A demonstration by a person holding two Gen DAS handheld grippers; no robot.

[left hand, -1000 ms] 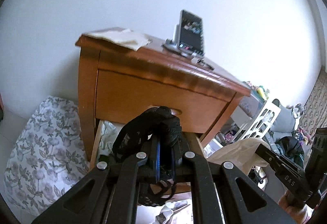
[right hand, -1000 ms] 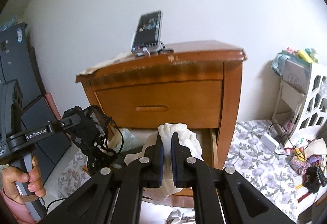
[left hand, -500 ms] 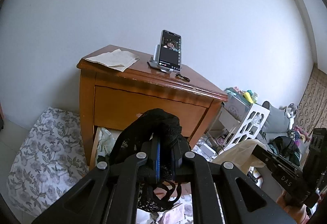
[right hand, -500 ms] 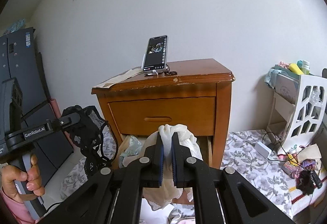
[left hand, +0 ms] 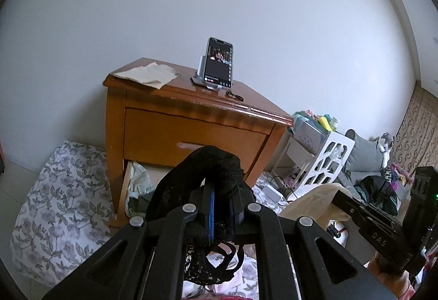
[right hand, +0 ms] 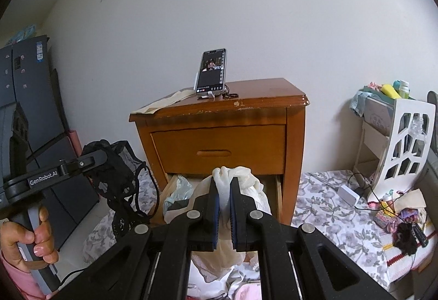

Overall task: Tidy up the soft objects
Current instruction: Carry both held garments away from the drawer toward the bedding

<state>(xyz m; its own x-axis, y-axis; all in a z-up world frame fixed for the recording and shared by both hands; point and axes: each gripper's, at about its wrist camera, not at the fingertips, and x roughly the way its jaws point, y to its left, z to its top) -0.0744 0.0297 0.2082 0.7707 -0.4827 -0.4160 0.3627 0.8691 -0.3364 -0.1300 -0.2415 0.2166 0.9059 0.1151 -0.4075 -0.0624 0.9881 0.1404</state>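
Note:
My left gripper (left hand: 221, 198) is shut on a black lace garment (left hand: 191, 179) that drapes over its fingers and hangs below them. The right wrist view shows that same black lace garment (right hand: 117, 174) dangling at the left. My right gripper (right hand: 222, 193) is shut on a cream-white cloth (right hand: 241, 179), which bunches above the pads and hangs under them. Both grippers are held in the air in front of a wooden nightstand (right hand: 219, 135), whose lower drawer (right hand: 175, 190) is pulled out with crumpled cloth inside it. The cream-white cloth (left hand: 314, 198) also appears at the right of the left wrist view.
A phone on a stand (right hand: 210, 72) and a folded cloth (left hand: 147, 74) sit on the nightstand top. A floral sheet (right hand: 342, 206) covers the floor. A white cut-out rack (right hand: 402, 143) with clutter stands right. Dark panels (right hand: 24, 108) lean at the left wall.
Both grippers have drawn back and up from the nightstand with their cloths still held. The nightstand looks smaller and its top is now in view.

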